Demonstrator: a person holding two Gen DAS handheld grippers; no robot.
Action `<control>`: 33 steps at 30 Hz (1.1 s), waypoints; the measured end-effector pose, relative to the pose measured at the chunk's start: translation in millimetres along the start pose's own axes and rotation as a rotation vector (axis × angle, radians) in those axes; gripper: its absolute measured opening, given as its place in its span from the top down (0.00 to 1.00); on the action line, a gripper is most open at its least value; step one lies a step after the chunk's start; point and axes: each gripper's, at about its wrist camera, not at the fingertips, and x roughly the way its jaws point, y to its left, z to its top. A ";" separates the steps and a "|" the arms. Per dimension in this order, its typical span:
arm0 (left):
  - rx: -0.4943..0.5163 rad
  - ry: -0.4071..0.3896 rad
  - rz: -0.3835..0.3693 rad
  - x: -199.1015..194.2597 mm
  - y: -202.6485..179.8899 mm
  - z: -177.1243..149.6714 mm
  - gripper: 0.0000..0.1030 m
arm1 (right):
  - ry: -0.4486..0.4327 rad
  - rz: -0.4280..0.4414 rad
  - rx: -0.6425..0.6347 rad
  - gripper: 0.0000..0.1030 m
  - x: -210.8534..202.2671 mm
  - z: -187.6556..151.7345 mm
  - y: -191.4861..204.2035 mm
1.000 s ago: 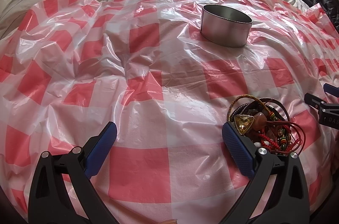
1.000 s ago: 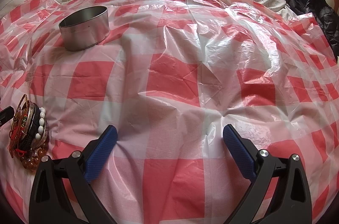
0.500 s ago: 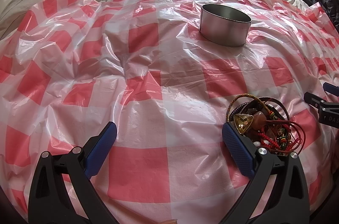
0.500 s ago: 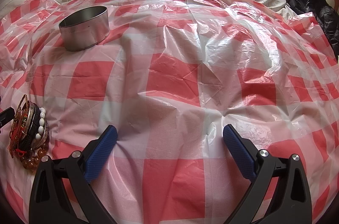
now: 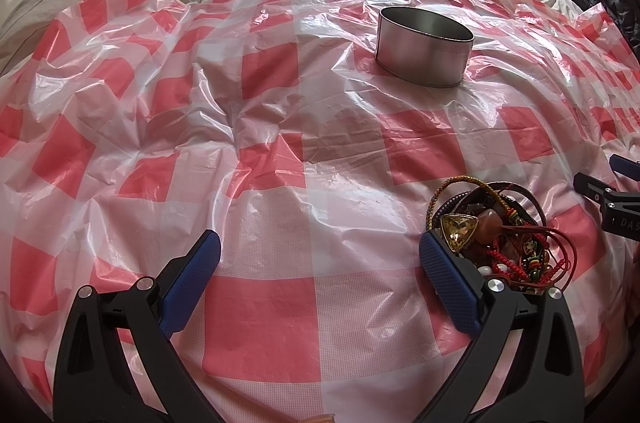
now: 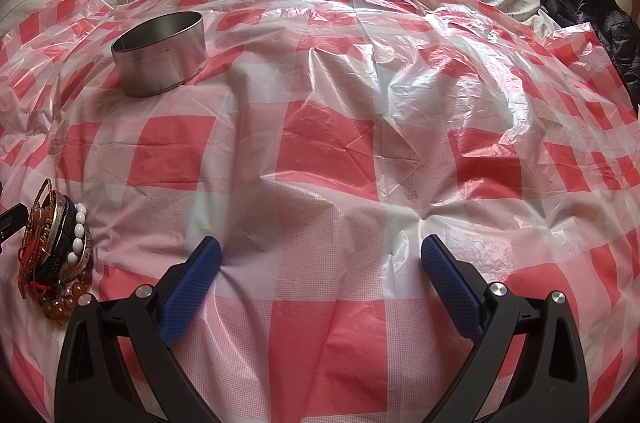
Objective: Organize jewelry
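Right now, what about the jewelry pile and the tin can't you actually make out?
- Jewelry pile: left wrist view, its near edge is hidden behind the left gripper's finger.
- Jewelry pile: right wrist view, seen edge-on, so pieces overlap.
- Metal tin: its floor is hidden by its own wall in both views.

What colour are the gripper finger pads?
Blue pads, on black arms; clearest in the right wrist view.
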 end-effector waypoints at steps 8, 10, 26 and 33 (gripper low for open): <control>0.000 -0.001 0.000 0.5 -2.1 -0.9 0.07 | 0.001 0.001 0.000 0.07 0.0 0.3 -0.4; 0.000 -0.001 0.000 0.6 -1.9 0.3 0.07 | 0.001 0.001 0.000 0.07 0.0 0.3 -0.4; -0.002 -0.002 0.003 -2.2 -0.9 -1.2 0.07 | 0.002 0.001 0.000 0.07 -0.1 0.0 -0.7; -0.003 -0.003 0.007 -4.3 3.9 2.3 0.07 | 0.002 0.002 0.000 0.07 0.0 1.1 -1.4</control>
